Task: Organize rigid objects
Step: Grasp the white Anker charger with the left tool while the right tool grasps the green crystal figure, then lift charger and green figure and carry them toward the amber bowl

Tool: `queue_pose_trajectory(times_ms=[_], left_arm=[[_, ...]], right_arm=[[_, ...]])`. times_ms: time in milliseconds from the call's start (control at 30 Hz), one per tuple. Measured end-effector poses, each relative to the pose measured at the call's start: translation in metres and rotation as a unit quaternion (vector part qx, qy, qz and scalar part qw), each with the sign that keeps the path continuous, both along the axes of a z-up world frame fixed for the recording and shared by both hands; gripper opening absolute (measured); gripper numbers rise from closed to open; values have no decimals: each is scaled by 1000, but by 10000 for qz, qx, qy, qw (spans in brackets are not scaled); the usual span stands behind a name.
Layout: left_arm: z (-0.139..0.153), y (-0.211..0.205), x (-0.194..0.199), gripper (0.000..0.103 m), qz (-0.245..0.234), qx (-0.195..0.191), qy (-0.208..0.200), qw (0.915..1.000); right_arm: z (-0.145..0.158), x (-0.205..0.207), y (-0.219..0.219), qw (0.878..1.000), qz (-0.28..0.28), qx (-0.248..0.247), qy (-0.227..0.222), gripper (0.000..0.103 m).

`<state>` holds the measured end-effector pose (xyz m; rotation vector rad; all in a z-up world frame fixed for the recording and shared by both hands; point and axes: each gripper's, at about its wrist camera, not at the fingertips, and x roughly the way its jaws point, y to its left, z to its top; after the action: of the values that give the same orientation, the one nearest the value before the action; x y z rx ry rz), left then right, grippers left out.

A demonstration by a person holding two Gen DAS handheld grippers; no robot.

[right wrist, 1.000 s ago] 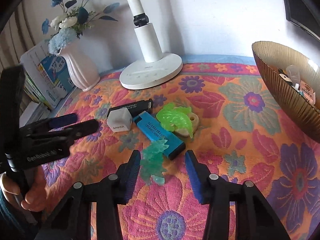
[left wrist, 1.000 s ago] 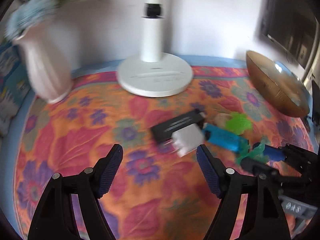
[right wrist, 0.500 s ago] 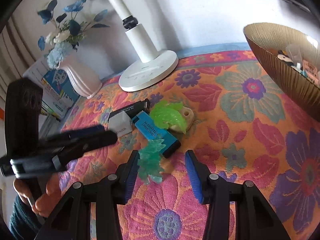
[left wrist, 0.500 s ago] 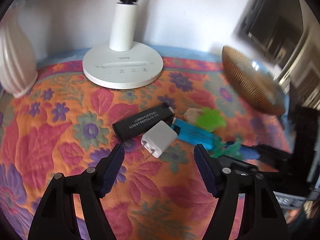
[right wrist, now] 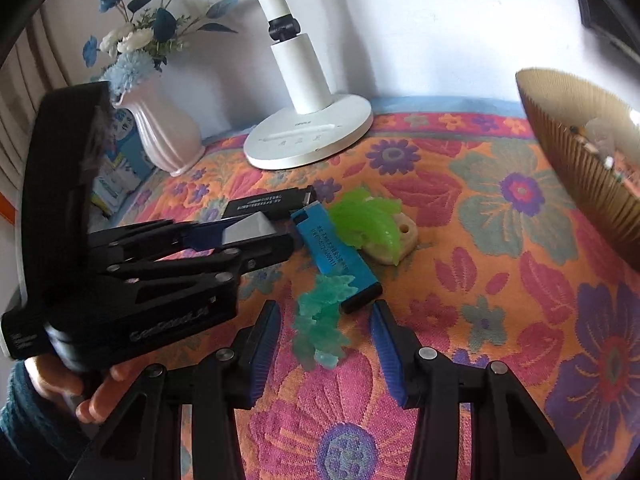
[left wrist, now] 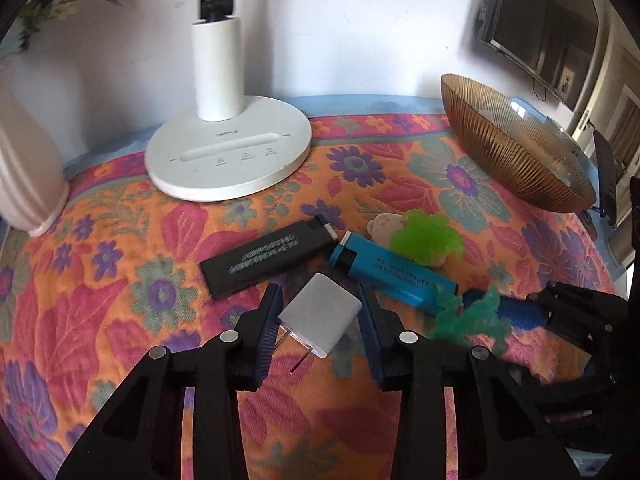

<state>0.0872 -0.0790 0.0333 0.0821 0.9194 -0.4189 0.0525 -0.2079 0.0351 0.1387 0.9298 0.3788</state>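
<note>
My left gripper is around a white charger plug, its pads at both sides of it; the charger also shows in the right wrist view. I cannot tell if the pads press it. A black lighter, a blue lighter, a bright green toy on a beige piece and a teal translucent toy lie close by. My right gripper is open around the teal toy, not touching it.
A white lamp base stands at the back. A ribbed gold bowl with small items sits at the right. A pink vase with blue flowers stands at the left, books beside it. The floral cloth covers the table.
My left gripper moved forward onto the white charger and narrowed around it. My right gripper stayed around the teal toy.
</note>
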Motion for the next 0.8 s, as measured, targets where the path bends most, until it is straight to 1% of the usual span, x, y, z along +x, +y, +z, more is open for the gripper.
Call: queue_pose_trajectory(times_ms=[33, 67, 167, 233, 300, 400, 500, 567, 633, 700, 733, 767, 800], left_arm=[[1, 3, -3, 35, 38, -47, 0, 10000], [2, 6, -7, 35, 84, -89, -6, 9999], [7, 17, -27, 35, 219, -151, -95, 9996], [9, 24, -41, 35, 296, -205, -115, 9993], [8, 29, -53, 35, 396, -266, -106, 9988], [6, 36, -67, 35, 504, -377, -116, 9980], [1, 37, -74, 35, 601, -352, -208, 9974], [-3, 36, -75, 35, 658, -250, -234, 9972], [-3, 36, -74, 35, 643, -300, -244, 9972], [-3, 38, -76, 35, 575, -380, -258, 9973], [-3, 37, -77, 35, 561, -380, -265, 9973], [-3, 37, -77, 35, 542, -388, -275, 9974], [-3, 37, -78, 35, 531, -395, -287, 9974]], right_arm=[[2, -2, 1, 9999, -60, -81, -90, 30], [5, -5, 2, 9998, -34, -81, -180, 23], [12, -15, -1, 9992, -27, -8, -388, 21], [16, -22, -11, 9990, -101, 174, -401, 21], [18, -33, -27, 9983, -247, 386, -354, 21], [21, -50, -49, 9979, -316, 505, -262, 21], [20, -65, -67, 9983, -232, 533, -73, 21], [16, -74, -75, 9985, -211, 505, 32, 21], [8, -80, -79, 9987, -234, 437, 119, 22], [1, -85, -83, 9977, -174, 617, 230, 26], [-3, -87, -84, 9967, -130, 737, 317, 34], [-6, -89, -84, 9959, -90, 835, 345, 39], [-6, -92, -84, 9956, -89, 880, 295, 41]])
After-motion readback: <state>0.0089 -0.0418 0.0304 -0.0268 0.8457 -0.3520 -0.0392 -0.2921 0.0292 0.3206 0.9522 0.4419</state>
